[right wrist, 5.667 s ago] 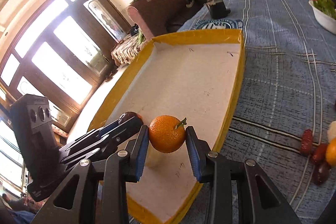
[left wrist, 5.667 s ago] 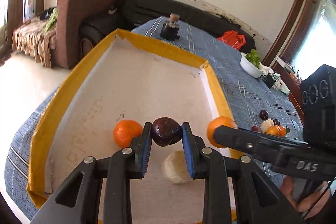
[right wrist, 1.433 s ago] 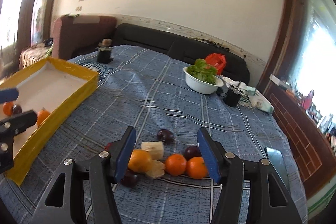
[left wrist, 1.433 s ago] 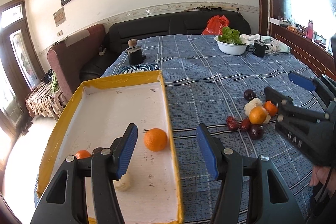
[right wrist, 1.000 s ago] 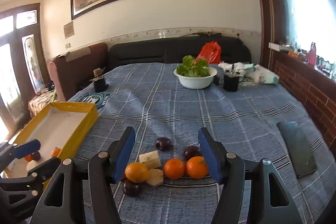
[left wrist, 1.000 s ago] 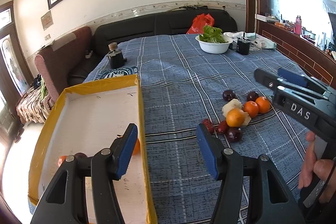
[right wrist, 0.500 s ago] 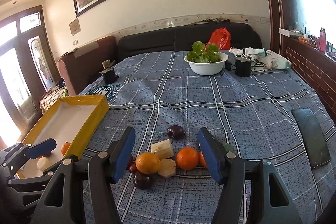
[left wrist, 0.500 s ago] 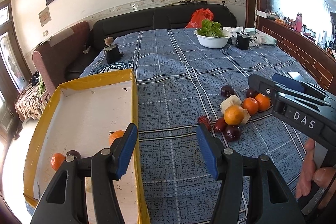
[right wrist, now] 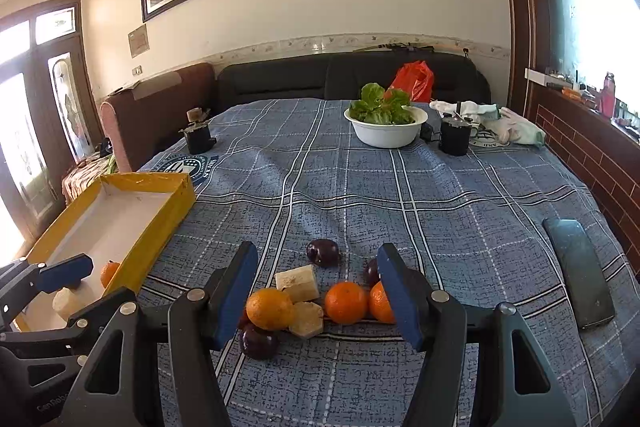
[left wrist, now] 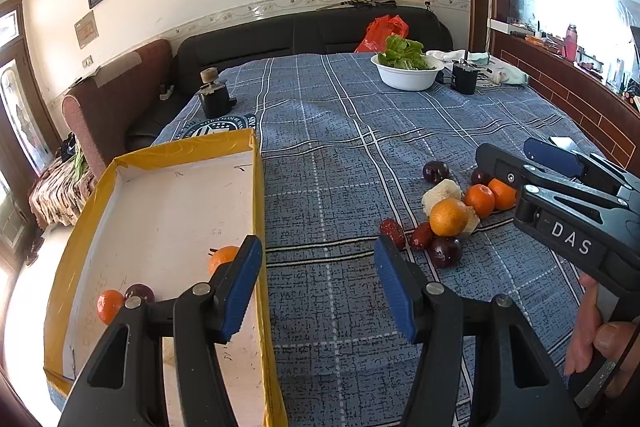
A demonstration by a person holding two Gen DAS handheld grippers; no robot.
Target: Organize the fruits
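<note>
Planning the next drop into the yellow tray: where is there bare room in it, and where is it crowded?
Free: the far half of the yellow tray, white floor bare up to its far wall. Crowded: the near end, where two oranges, a plum and a pale fruit chunk sit. Also crowded: the fruit pile on the blue cloth between both open hand-held grippers.

Yellow tray [left wrist: 259,195], blue plaid tablecloth [left wrist: 344,147], orange tangerines [right wrist: 346,302]

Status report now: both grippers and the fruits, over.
Left gripper open, empty. Right gripper open over fruit pile. Yellow box holds some fruit. Nothing blocking.
</note>
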